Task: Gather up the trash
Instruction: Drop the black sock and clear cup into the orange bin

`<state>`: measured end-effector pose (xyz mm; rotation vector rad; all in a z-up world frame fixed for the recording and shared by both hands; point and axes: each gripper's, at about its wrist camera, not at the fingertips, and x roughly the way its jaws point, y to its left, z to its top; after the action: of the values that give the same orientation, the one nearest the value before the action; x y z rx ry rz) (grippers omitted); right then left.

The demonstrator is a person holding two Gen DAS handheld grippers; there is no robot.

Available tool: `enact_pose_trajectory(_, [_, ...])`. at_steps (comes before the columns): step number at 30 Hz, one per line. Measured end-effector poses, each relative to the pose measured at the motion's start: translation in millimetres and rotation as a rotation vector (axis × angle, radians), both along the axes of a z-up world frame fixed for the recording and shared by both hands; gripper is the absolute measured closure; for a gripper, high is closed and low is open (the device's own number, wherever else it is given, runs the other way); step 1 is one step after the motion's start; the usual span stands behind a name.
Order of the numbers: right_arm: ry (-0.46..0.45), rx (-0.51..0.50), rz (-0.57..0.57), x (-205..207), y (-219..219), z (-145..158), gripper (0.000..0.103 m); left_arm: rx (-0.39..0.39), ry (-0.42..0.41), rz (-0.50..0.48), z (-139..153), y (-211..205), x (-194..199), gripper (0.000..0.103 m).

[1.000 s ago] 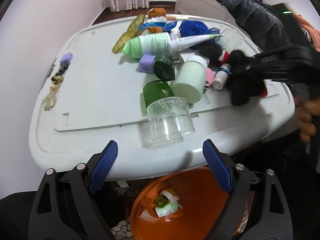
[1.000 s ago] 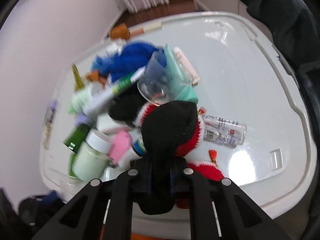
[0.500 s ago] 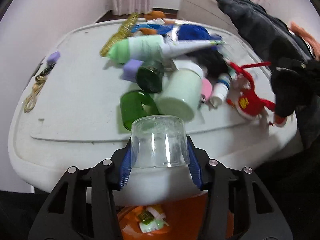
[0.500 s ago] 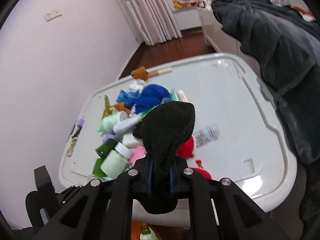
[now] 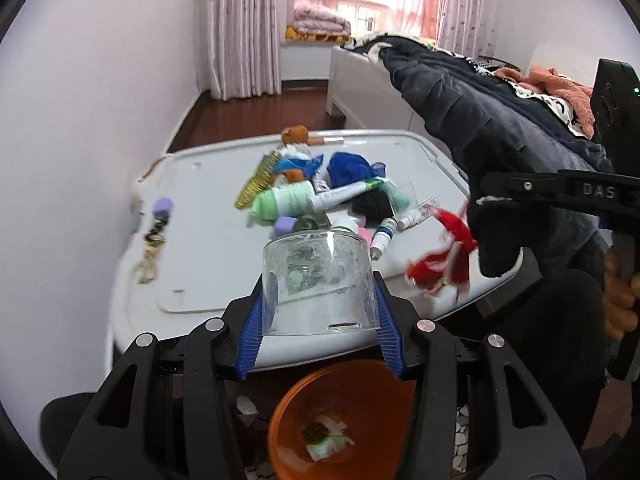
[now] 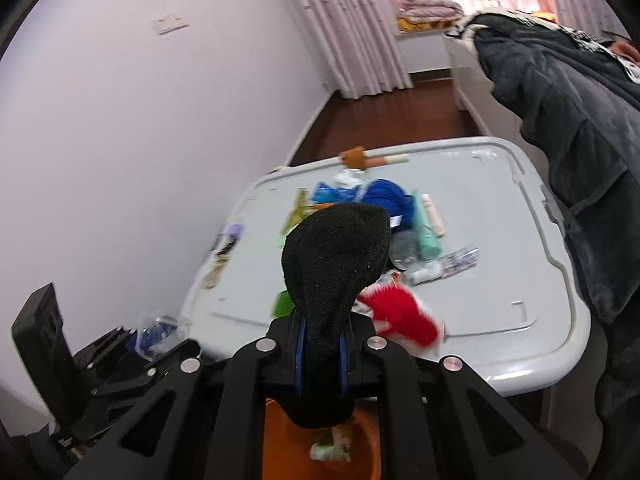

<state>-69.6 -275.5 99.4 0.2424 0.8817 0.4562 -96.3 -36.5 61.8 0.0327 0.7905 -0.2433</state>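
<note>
My left gripper (image 5: pixel 318 312) is shut on a clear plastic cup (image 5: pixel 318 280), held in the air in front of the white table (image 5: pixel 208 248) and above the orange bin (image 5: pixel 340 420). My right gripper (image 6: pixel 320 356) is shut on a black sock (image 6: pixel 336 272) with a red tasselled part (image 6: pixel 400 314) hanging from it. In the left wrist view the sock (image 5: pixel 494 240) hangs at the right, off the table's near corner. The orange bin (image 6: pixel 288 440) lies under the right gripper and holds some wrappers.
A pile of bottles, tubes and blue cloth (image 5: pixel 320 196) lies on the middle of the table. A purple-capped keychain (image 5: pixel 158 224) lies at its left edge. A dark coat (image 5: pixel 480 120) hangs over furniture at the right. The wall runs along the left.
My left gripper shut on the clear cup and lifted it off the table's front edge, back over the bin. My right gripper lifted the black sock up and back from the pile.
</note>
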Motion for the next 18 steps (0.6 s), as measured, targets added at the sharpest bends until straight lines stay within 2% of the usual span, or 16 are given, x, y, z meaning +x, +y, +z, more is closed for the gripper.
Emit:
enact_pose_trajectory(6, [-0.027,0.001,0.069,-38,17,25,0.091,-0.007,-0.007,0.011,10,14,-30,0.055])
enact_pose_trajectory(12, [-0.077,0.022,0.133,-72,31,53,0.091,0.014,-0.004,-0.031,10,13,-55,0.055])
enact_pose_trajectory(15, [-0.066,0.018,0.170,-84,38,53,0.091,0.017,0.017,-0.047,3,12,-61,0.055])
enact_pose_trajectory(18, [-0.042,-0.023,0.201,-93,47,40,0.091,0.019,0.047,-0.068,-6,11,-65,0.055])
